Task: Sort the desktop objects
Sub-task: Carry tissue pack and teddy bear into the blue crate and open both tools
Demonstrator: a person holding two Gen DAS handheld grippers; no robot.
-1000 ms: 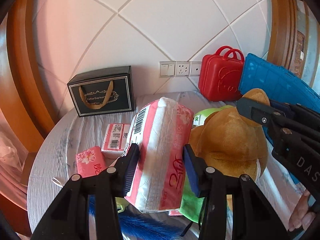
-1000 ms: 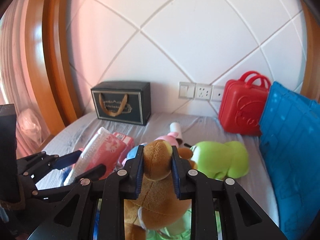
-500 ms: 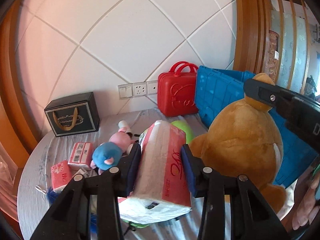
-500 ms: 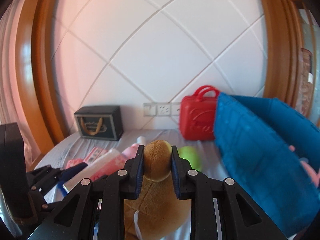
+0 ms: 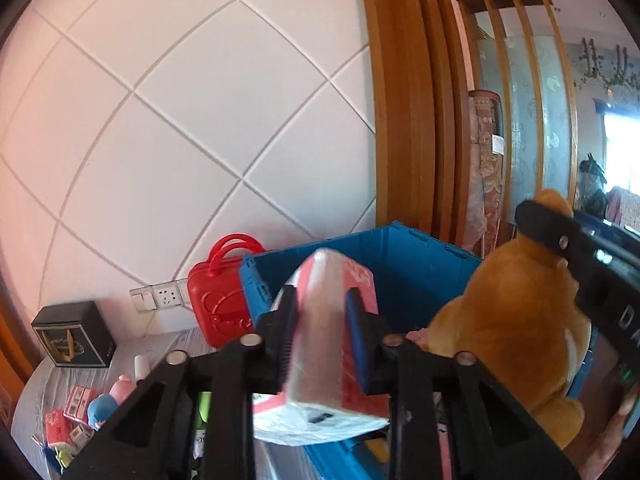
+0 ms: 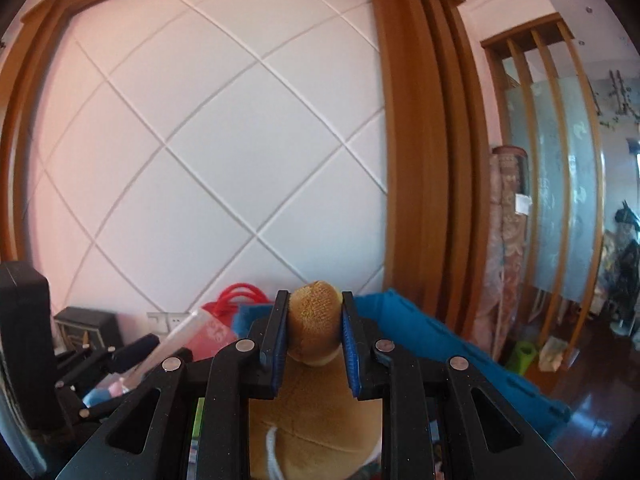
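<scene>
My left gripper (image 5: 322, 316) is shut on a pink-and-white tissue pack (image 5: 328, 344) and holds it raised in front of the open blue crate (image 5: 404, 264). My right gripper (image 6: 314, 328) is shut on the ear of a brown plush bear (image 6: 316, 320) and holds it up beside the blue crate (image 6: 440, 344). The bear (image 5: 508, 328) hangs at the right of the left wrist view, with the right gripper's fingers (image 5: 560, 236) on it. The left gripper's fingers (image 6: 132, 354) and the tissue pack (image 6: 200, 332) show at the left of the right wrist view.
A red toy suitcase (image 5: 218, 296) stands against the wall left of the crate. A black gift box (image 5: 72, 334) sits at the back left. Small tissue packs (image 5: 68, 412) and a pink-and-blue plush (image 5: 108, 400) lie on the grey table (image 5: 48, 384) far below left.
Both grippers have risen and swung right with their loads, from low over the table clutter to the blue crate. The table items now sit far down at the left.
</scene>
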